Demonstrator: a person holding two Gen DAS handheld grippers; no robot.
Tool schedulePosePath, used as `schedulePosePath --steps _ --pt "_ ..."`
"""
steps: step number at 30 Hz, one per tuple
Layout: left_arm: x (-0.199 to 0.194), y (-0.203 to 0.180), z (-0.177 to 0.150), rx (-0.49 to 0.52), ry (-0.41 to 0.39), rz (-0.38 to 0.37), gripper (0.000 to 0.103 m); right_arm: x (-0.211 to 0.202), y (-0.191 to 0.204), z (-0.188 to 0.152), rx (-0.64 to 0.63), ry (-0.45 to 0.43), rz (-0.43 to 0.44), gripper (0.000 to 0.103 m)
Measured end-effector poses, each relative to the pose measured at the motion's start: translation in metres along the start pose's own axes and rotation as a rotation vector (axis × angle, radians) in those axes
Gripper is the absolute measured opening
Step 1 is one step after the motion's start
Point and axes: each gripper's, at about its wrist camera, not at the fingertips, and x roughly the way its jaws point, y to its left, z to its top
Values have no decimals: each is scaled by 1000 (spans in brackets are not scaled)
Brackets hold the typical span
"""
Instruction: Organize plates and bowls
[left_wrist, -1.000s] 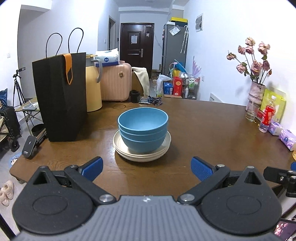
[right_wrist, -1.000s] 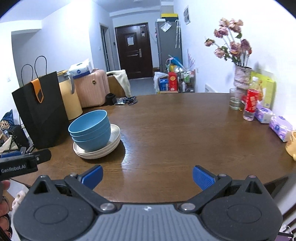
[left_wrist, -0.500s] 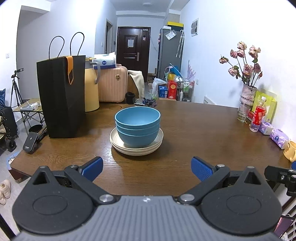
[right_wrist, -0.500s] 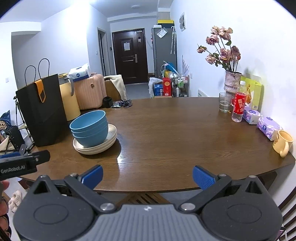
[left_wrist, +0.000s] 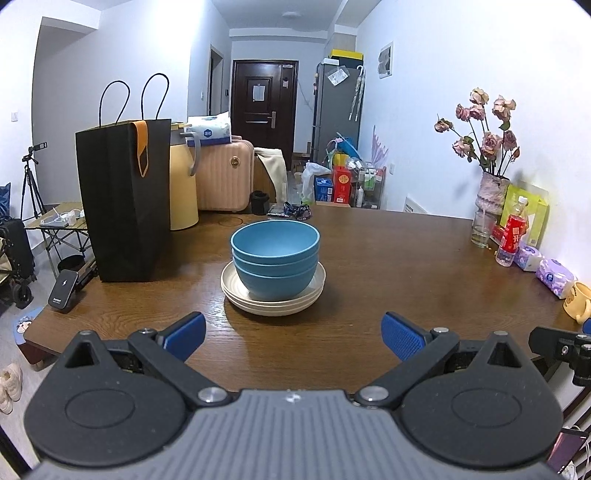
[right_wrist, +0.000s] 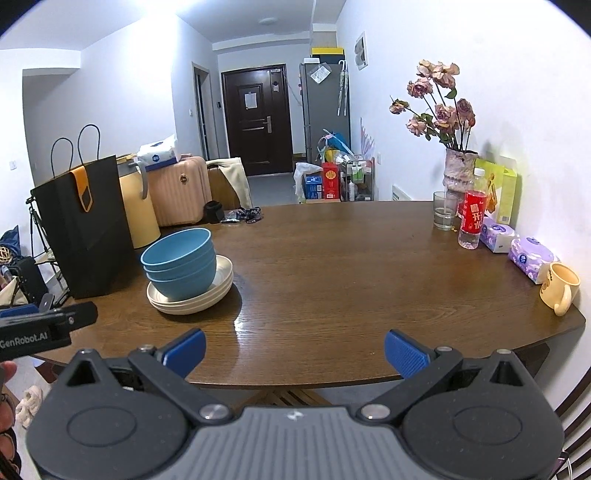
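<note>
Three blue bowls (left_wrist: 275, 258) nested, all empty, on probably three cream plates (left_wrist: 273, 295), left-centre on desk (right_wrist: 332, 266). Beside black paper bag (left_wrist: 123, 199). Left gripper (left_wrist: 293, 334) and right gripper (right_wrist: 294, 350) jaws spread wide, holding nothing, short of stack.

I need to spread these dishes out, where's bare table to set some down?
Bare wood runs from the stacked blue bowls on the cream plates across to the glass and yellow mug. Crowded: the black bag beside the stack, and the right edge by the tissue packs.
</note>
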Motion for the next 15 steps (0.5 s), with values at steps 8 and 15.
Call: schedulePosePath --steps 8,15 --pt "-3 3 0 1 -8 -1 103 -3 0 0 0 -7 -3 103" --pt "-6 3 0 2 -14 -5 103 -6 -1 -1 4 -13 -6 103"
